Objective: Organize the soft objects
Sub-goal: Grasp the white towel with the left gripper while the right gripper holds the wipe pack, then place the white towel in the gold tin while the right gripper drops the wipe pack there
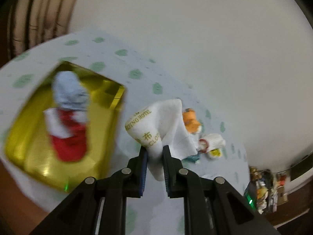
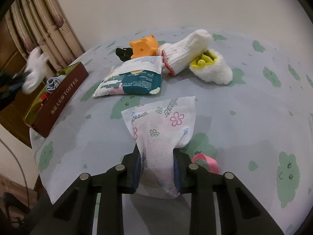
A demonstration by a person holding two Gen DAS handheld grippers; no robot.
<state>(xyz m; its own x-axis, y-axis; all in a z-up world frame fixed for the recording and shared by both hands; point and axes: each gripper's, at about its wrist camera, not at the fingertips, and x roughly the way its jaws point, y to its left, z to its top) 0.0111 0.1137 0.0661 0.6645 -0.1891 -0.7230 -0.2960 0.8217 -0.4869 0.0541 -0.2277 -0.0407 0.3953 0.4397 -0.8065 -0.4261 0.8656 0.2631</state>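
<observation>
My left gripper (image 1: 154,148) is shut on a white cloth (image 1: 156,121) with gold lettering, held up in the air over the table. To its left lies the open gold box (image 1: 29,152), holding a light blue cloth (image 1: 68,90) and a red and white sock (image 1: 66,135). My right gripper (image 2: 155,150) is shut on a white floral-printed pad (image 2: 162,125), whose far end rests on the tablecloth. In the right wrist view the same box (image 2: 62,96) stands at the left, and the white cloth (image 2: 35,72) hangs blurred above it.
On the green-patterned tablecloth (image 2: 254,98) lie a teal packet (image 2: 133,80), an orange toy (image 2: 143,47), a black item (image 2: 122,52), a white sock with red trim (image 2: 185,47) and a fluffy white sock with yellow inside (image 2: 213,70). A pink ribbon (image 2: 207,161) lies by my right fingers.
</observation>
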